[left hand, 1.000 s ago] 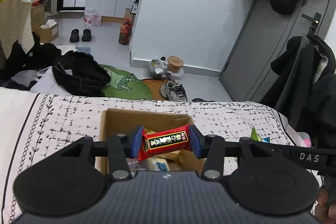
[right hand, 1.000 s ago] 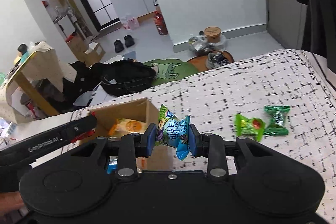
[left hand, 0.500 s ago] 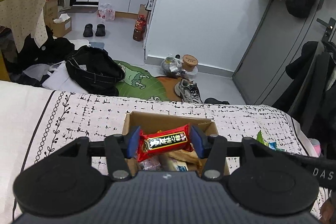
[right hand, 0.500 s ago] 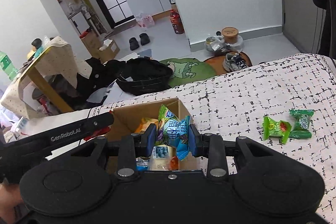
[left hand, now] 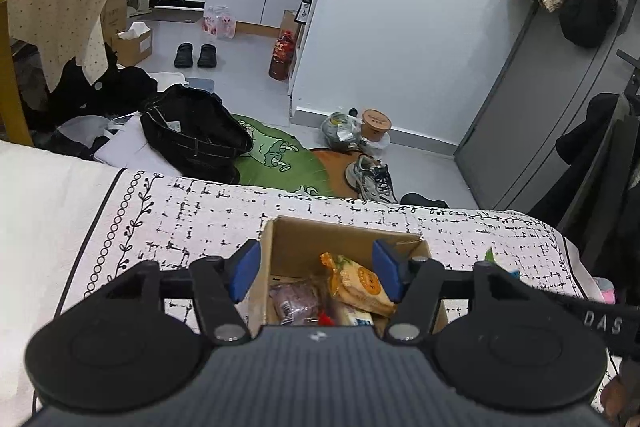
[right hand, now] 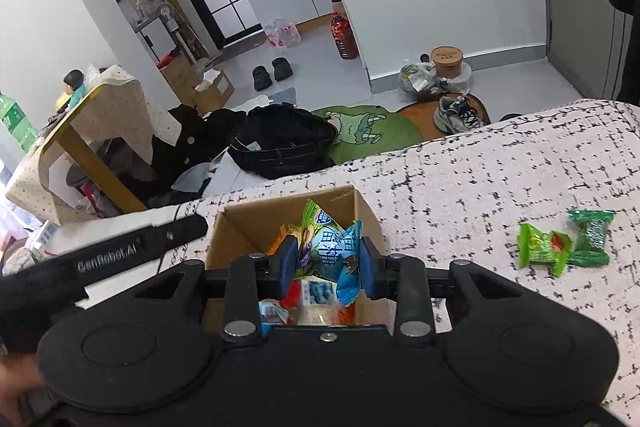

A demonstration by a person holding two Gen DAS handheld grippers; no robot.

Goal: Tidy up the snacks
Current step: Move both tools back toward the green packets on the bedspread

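An open cardboard box (left hand: 344,229) stands on the patterned bed cover and holds several snack packets, among them an orange one (left hand: 360,283) and a purple one (left hand: 294,301). My left gripper (left hand: 316,267) hangs over the box, its jaws opening with nothing between them. A scrap of red wrapper (left hand: 324,319) shows in the box just under it. My right gripper (right hand: 329,263) is shut on a blue and green snack packet (right hand: 330,251) above the same box (right hand: 248,231). Two green snacks (right hand: 542,247) (right hand: 592,237) lie on the cover to the right.
The left tool's black side (right hand: 132,247) crosses beside the box's left wall. The bed cover (right hand: 500,179) ends just beyond the box. On the floor past it lie a black bag (left hand: 192,139), a green mat (left hand: 280,163) and a sneaker (left hand: 372,177).
The left jaws have spread and the red snack bar has left them, dropping into the box. Both grippers have come further over the box. The right one keeps its blue packet.
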